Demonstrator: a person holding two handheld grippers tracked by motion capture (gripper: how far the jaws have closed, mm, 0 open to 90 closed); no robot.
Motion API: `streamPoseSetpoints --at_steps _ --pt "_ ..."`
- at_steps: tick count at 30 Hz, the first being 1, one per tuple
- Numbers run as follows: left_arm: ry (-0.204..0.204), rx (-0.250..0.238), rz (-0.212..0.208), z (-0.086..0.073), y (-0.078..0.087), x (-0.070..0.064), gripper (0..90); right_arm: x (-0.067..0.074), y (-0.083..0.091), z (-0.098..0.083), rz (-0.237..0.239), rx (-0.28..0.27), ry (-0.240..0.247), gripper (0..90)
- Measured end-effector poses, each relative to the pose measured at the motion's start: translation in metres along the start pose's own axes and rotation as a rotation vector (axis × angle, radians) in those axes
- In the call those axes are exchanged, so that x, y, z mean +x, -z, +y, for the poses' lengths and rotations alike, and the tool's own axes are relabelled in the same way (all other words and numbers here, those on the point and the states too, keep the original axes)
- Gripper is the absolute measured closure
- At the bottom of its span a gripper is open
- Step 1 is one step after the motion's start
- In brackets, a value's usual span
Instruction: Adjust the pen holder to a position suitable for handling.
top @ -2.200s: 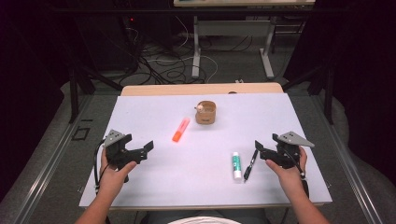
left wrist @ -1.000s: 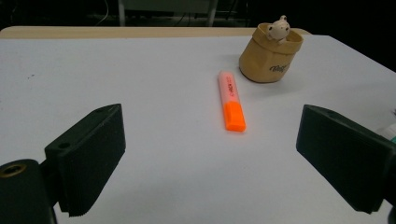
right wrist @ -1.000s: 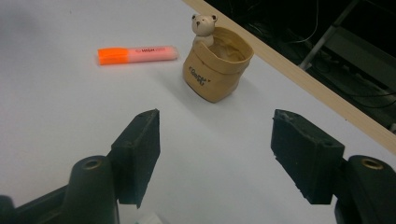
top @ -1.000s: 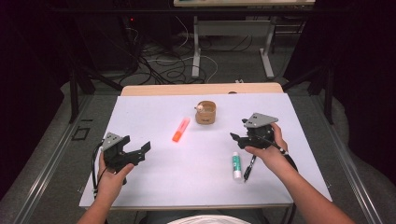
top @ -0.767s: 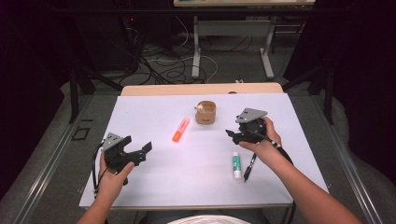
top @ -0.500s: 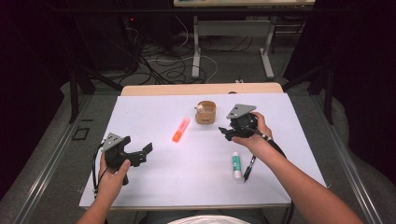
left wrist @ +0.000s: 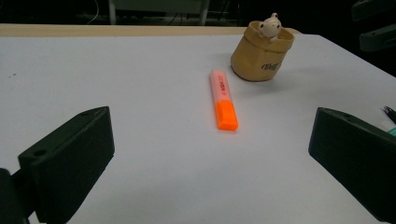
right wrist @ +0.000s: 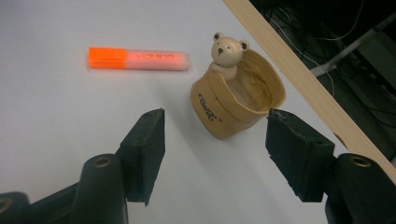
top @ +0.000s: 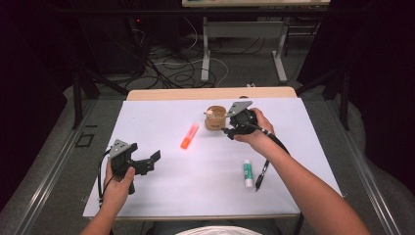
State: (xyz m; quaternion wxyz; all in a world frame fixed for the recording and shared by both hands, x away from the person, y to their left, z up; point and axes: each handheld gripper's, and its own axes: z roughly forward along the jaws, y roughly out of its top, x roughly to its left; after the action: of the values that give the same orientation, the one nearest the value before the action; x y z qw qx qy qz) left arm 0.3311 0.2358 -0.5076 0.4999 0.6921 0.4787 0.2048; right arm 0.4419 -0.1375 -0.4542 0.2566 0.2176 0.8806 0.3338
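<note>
Tan little pot (top: 216,118) with a bear figure (right wrist: 227,50) peeking over its rim sits toward the far middle of the white worktop (top: 161,122), and that's where the right tongs (right wrist: 212,140) are pointed. From the right gripper view the pot stands upright just past the two black jaws, roughly lined up with the gap between them, but neither jaw touches it. The jaws have just been closing a bit and sit at a medium spread, nothing gripped. In the high view the right tongs (top: 230,131) hang just right of the pot, with the person's hand wrapped around the body.

Over on the near left, the left tongs (top: 149,162) are spread wide with nothing between them; they've just finished opening up. They're well apart from everything else, aimed across the worktop toward the pot.

An orange highlighter (top: 189,136) lies flat just left of the pot and a little nearer, not touching it. On the near right side there's a small white tube with a green label (top: 248,173) lying next to a black pen (top: 262,174), the two just beside each other, close to the person's right forearm.
</note>
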Motion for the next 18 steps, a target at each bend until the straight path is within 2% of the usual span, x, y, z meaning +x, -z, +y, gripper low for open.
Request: streamPoseSetpoints --at_steps 1,8,11,13,16,18 --pt "0.001 0.001 -0.001 0.000 0.000 0.000 0.6 -0.001 -0.002 0.002 0.023 0.018 0.016 38.4" --pt "0.001 0.000 -0.005 0.000 -0.001 0.001 0.6 -0.005 -0.021 0.012 0.007 0.055 0.068 38.0" --pt "0.007 -0.003 -0.004 0.000 0.000 0.001 0.6 -0.007 -0.029 0.016 0.014 0.056 0.045 37.9" --pt "0.010 0.000 -0.008 0.000 0.000 0.001 0.6 -0.008 -0.036 0.017 0.038 0.052 0.040 38.2" --pt "0.011 0.001 -0.008 0.000 0.000 0.002 0.6 -0.010 -0.043 0.017 0.049 0.060 0.041 38.3" --pt "0.013 0.002 -0.009 0.000 0.000 0.002 0.6 -0.011 -0.047 0.017 0.044 0.065 0.010 38.6"
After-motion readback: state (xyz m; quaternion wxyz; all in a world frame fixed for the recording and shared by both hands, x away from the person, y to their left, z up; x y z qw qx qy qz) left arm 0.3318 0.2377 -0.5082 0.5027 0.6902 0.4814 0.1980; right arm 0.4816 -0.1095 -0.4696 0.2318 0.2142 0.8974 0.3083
